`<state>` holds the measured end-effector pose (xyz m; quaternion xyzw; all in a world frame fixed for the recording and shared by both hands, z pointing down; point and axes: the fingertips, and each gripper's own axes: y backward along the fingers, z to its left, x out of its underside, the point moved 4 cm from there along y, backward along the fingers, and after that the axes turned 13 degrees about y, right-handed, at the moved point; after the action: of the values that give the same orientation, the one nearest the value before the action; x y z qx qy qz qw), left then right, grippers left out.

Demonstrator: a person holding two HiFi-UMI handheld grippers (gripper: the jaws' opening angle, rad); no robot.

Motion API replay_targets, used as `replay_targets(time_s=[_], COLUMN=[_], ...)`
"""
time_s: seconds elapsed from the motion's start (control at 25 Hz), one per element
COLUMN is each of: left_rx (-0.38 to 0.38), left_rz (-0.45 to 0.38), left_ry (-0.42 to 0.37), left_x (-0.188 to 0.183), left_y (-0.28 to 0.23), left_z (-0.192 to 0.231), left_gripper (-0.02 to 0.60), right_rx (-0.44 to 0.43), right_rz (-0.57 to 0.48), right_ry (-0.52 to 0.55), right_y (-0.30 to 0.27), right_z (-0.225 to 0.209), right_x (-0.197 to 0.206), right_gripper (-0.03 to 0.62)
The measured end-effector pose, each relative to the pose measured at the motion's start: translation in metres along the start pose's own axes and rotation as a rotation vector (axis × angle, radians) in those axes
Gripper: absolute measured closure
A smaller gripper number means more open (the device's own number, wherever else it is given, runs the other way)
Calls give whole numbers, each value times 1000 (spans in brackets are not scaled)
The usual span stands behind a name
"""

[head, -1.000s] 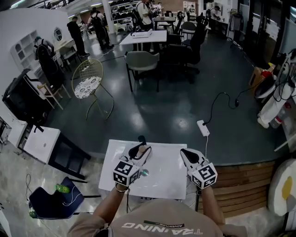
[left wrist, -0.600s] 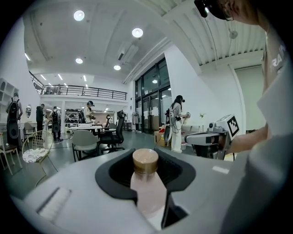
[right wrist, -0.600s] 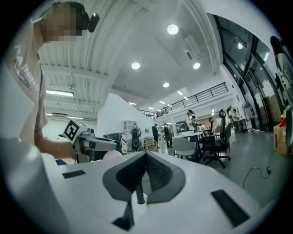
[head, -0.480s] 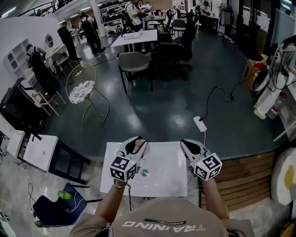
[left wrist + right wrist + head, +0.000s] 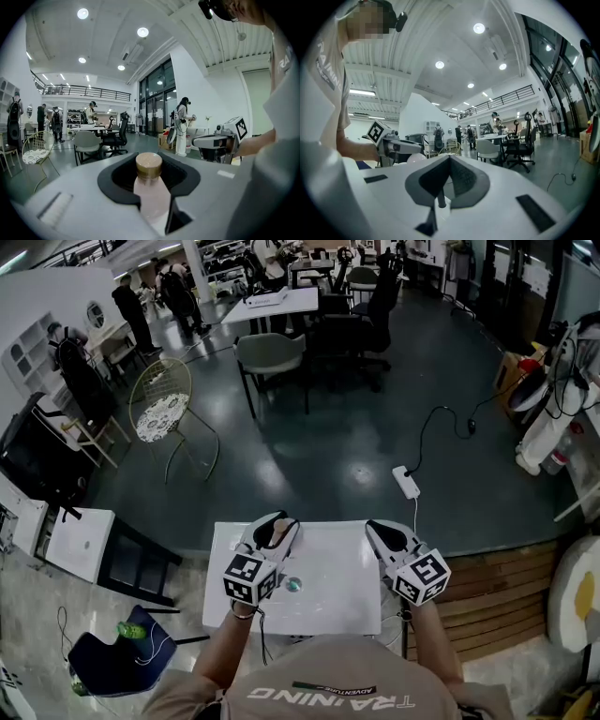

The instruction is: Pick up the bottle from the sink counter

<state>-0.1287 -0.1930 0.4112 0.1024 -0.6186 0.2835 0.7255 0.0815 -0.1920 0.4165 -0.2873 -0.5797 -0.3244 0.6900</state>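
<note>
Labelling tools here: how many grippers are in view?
2. The left gripper over the left of the white table, fingers shut on the pink bottle; the right gripper over its right side, shut, empty.

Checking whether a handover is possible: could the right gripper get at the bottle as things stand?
Probably, but not cleanly: nothing lies between the right gripper and the bottle, yet the left gripper clamps its body, and the right jaws are shut.

My left gripper (image 5: 149,177) has its dark jaws pressed against both sides of a pale pink bottle (image 5: 152,199), whose gold cap (image 5: 149,165) points away from me. The right gripper (image 5: 208,141) shows at right, a grey chair (image 5: 88,140) at left
</note>
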Motion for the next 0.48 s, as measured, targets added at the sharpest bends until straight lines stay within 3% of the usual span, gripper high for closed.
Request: replay_targets(time_s=[0.48], left_rx=[6], left_rz=[-12], left_ry=[24], left_x=[2], left_y=[-8], left_z=[8], left_gripper=[449], right_rx=[9], right_rz=[23], right_ry=[12], right_y=[-4], right_z=[-1], right_x=[4], right_gripper=[585])
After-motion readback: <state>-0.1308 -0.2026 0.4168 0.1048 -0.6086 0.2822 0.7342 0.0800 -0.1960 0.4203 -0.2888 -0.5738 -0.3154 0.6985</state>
